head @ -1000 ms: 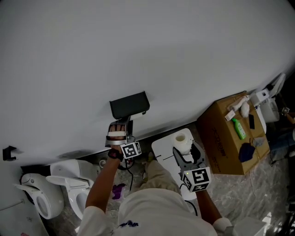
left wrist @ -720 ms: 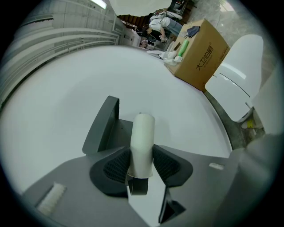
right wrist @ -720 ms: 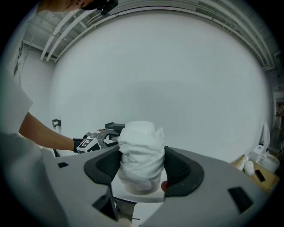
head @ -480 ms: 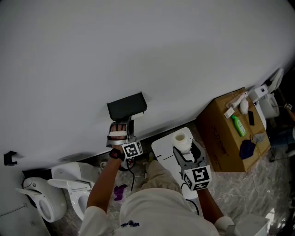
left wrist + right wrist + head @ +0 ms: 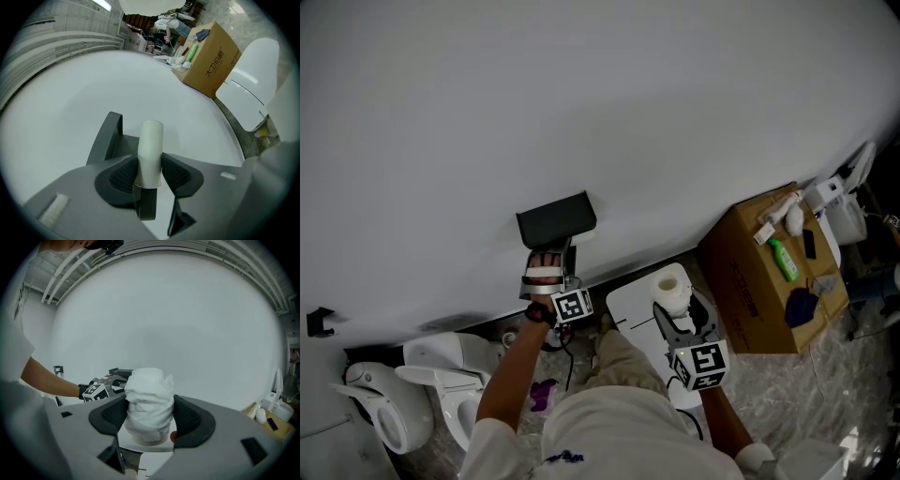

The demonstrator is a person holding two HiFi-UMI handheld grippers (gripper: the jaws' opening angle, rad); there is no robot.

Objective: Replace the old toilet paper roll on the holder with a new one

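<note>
Cardboard-pale, the old tube (image 5: 151,140) is clamped in the left claw (image 5: 150,174), edged slightly sideways from the dark holder (image 5: 110,136) this last second; the right claw (image 5: 150,420) squeezes the new roll (image 5: 149,399), waiting nearby unmoved; the holder looks ready for the swap.

We are seeing soft, even light covering the plain white wall (image 5: 600,112); around it, both gripper views are curving and darkening outward.
</note>
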